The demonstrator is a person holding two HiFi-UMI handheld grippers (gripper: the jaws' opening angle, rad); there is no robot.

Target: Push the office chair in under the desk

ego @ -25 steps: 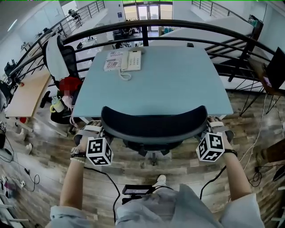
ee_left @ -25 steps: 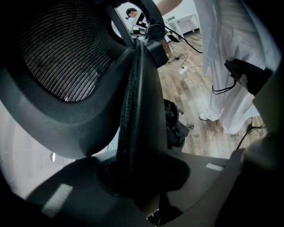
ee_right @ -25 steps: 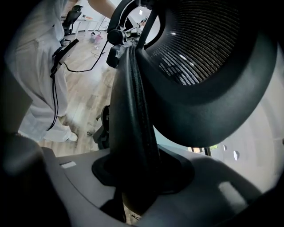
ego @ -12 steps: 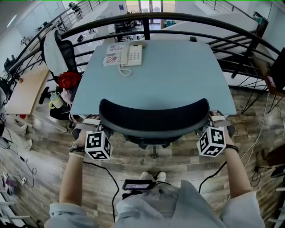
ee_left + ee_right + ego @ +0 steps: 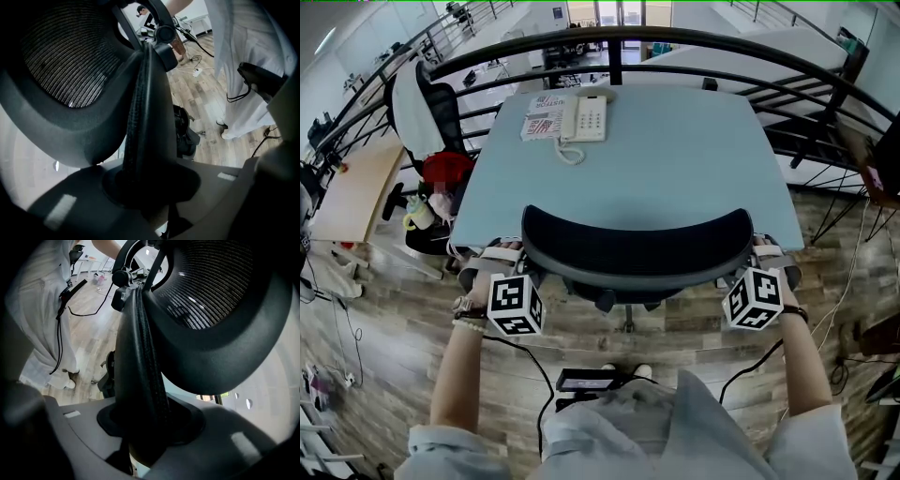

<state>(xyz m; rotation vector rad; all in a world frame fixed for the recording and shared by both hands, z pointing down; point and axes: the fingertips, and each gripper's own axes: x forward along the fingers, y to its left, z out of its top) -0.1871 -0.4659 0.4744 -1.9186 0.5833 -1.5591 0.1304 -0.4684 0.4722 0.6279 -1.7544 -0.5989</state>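
Note:
The office chair's black curved backrest (image 5: 637, 248) stands at the near edge of the pale blue desk (image 5: 675, 159), its top rim overlapping the desk front in the head view. My left gripper (image 5: 502, 262) clamps the backrest's left end, and my right gripper (image 5: 761, 261) clamps the right end. In the left gripper view the mesh-edged rim (image 5: 145, 117) runs down between the jaws of that gripper (image 5: 150, 190). The right gripper view shows the same rim (image 5: 140, 362) pinched in the right gripper (image 5: 145, 430). The chair's seat and base are mostly hidden under the backrest.
A white desk phone (image 5: 586, 117) and papers (image 5: 544, 117) lie at the desk's far left. A black railing (image 5: 609, 42) curves behind the desk. Another chair with a white garment (image 5: 417, 112) and a red bag (image 5: 445, 173) stand left. Cables trail on the wooden floor (image 5: 384, 309).
The chair backrest and both grippers have moved a little forward toward the desk, the backrest now overlapping more of the desk's front edge. The grips are unchanged.

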